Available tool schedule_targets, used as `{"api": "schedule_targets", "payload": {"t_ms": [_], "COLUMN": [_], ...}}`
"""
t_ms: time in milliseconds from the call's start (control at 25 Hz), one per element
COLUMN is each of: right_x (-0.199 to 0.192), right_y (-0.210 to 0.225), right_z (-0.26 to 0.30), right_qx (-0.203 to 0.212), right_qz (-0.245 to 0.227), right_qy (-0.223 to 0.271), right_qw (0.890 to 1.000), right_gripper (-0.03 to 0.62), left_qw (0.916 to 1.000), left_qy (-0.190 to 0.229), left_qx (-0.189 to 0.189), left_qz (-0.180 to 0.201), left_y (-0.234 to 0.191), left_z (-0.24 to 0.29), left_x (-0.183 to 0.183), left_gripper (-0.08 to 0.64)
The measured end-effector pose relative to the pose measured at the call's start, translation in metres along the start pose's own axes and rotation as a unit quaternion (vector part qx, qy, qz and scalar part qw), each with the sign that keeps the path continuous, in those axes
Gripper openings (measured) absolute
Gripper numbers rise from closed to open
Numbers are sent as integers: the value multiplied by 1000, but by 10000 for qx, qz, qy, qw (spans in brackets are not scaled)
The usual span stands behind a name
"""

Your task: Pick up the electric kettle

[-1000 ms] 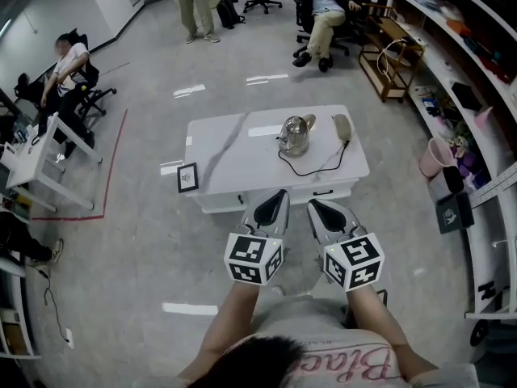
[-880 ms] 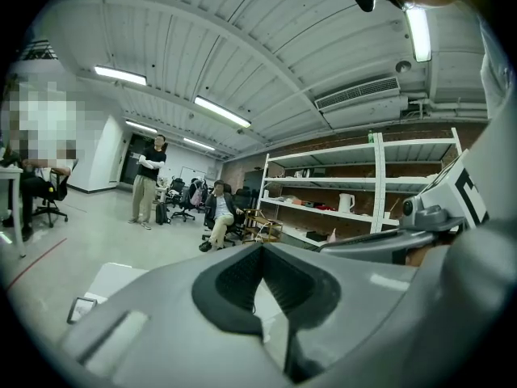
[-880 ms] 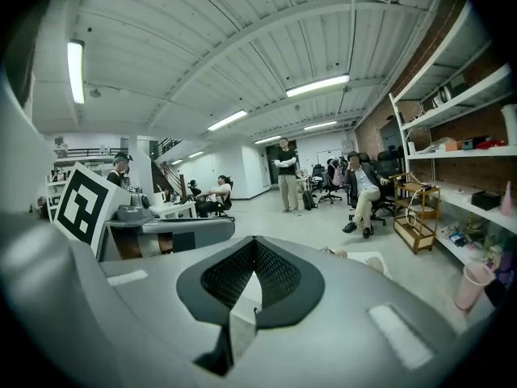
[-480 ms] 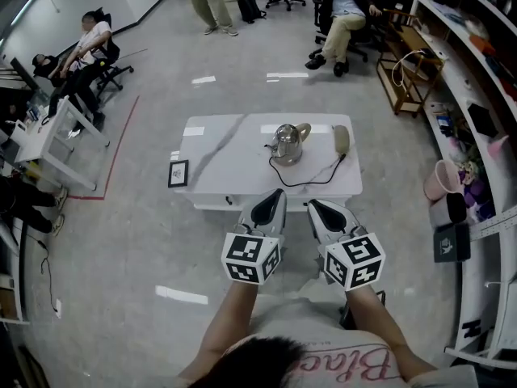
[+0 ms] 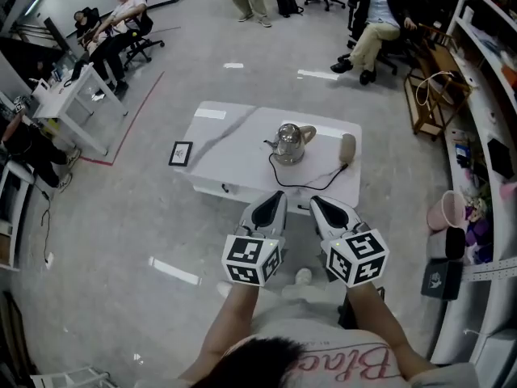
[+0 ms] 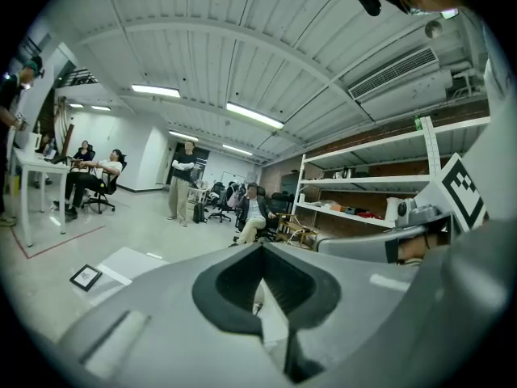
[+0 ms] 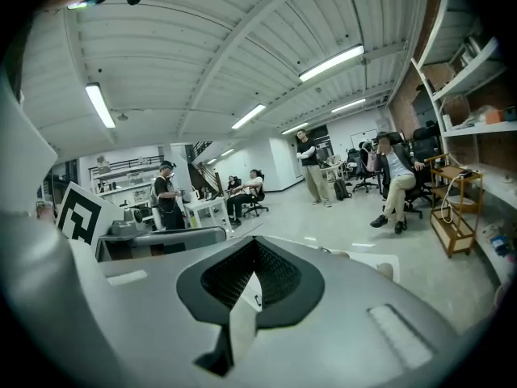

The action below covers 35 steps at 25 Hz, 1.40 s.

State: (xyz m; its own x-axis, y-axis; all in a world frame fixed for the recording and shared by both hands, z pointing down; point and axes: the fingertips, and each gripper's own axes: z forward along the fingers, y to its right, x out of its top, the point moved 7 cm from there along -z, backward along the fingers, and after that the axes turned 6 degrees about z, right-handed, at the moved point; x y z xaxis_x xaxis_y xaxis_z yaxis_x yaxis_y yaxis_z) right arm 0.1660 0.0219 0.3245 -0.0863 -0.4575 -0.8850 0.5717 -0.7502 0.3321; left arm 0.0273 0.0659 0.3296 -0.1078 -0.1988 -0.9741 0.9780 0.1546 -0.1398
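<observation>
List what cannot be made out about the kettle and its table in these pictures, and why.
Silvery metal electric kettle: head view, too small to tell whether a base sits under it.
Black cord: head view, too thin to trace either end.
Beige oblong object beside the kettle: head view, too small to identify.
White table top: left gripper view, mostly blocked by the left hand-held gripper and its grey body.

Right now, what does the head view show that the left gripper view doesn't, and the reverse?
Head view only: the electric kettle and its cord on the white table.
Left gripper view only: the ceiling lights and the air-conditioning unit.
Both: the small framed card beside the table, and the seated person beyond it.
</observation>
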Motion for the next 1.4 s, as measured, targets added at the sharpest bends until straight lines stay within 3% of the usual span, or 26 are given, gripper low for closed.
{"api": "schedule_targets", "payload": {"t_ms": [200, 560, 1040, 1400], "right_x": [0, 14, 59, 72], "right_y": [17, 35, 64, 72], "right_z": [-2, 25, 92, 133], "right_qx": [289, 530, 334, 199], "right_qz": [-27, -37, -146, -162], "right_qy": [-165, -236, -233, -308], "right_qw": [9994, 9983, 9991, 9992], "right_gripper": [23, 23, 23, 23], "left_qw": [9995, 9987, 9996, 9995], "left_qy": [-37, -81, -137, -223], "left_qx": [317, 483, 265, 140], "left_qz": [-88, -153, -33, -193], "left_y": [13, 2, -47, -83], "left_z": [6, 30, 101, 132], "left_x": [-6, -2, 19, 21], "left_gripper": [2, 2, 2, 2]}}
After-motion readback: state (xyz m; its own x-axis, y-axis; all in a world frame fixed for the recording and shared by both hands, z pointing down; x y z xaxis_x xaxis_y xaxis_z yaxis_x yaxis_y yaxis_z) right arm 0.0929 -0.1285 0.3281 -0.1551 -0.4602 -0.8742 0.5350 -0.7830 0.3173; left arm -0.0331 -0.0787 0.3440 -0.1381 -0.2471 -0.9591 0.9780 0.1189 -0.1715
